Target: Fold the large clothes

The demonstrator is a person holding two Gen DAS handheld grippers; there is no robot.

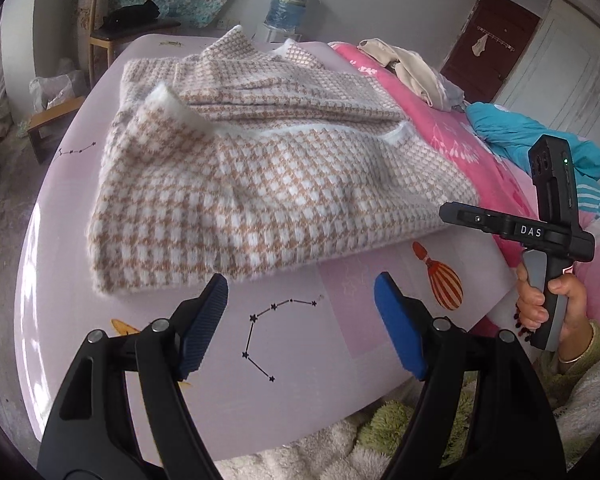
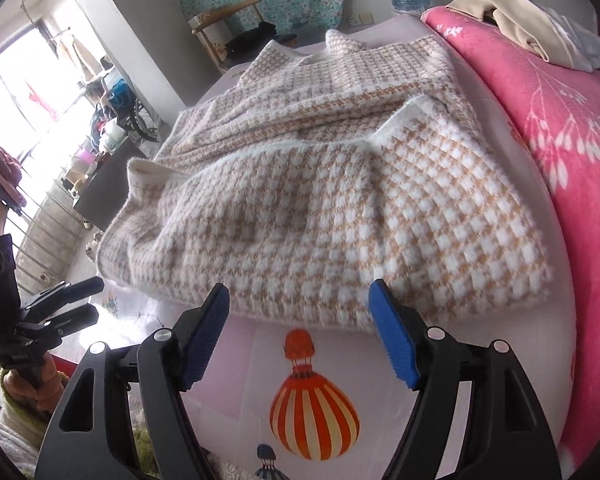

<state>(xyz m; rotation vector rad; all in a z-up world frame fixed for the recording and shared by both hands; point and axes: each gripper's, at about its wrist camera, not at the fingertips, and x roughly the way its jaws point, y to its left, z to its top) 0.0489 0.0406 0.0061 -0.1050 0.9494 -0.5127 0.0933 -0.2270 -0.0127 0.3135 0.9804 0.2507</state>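
Hovered spread and empty, left gripper [image 1: 300, 326] and right gripper [image 2: 300, 326], just near of the houndstooth sweater [image 1: 260, 168] lying part-folded on the lilac sheet [image 1: 60, 280] left of the pink blanket [image 2: 560, 120]; judged likely to snag fuzzy knit or undo loose sleeve folds; saw no containers

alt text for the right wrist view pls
A fuzzy tan-and-white houndstooth knit garment lies partly folded on a pale lilac sheet printed with a striped hot-air balloon. The right gripper, blue pads open and empty, hovers at its near hem. A pink floral blanket lies to the right.
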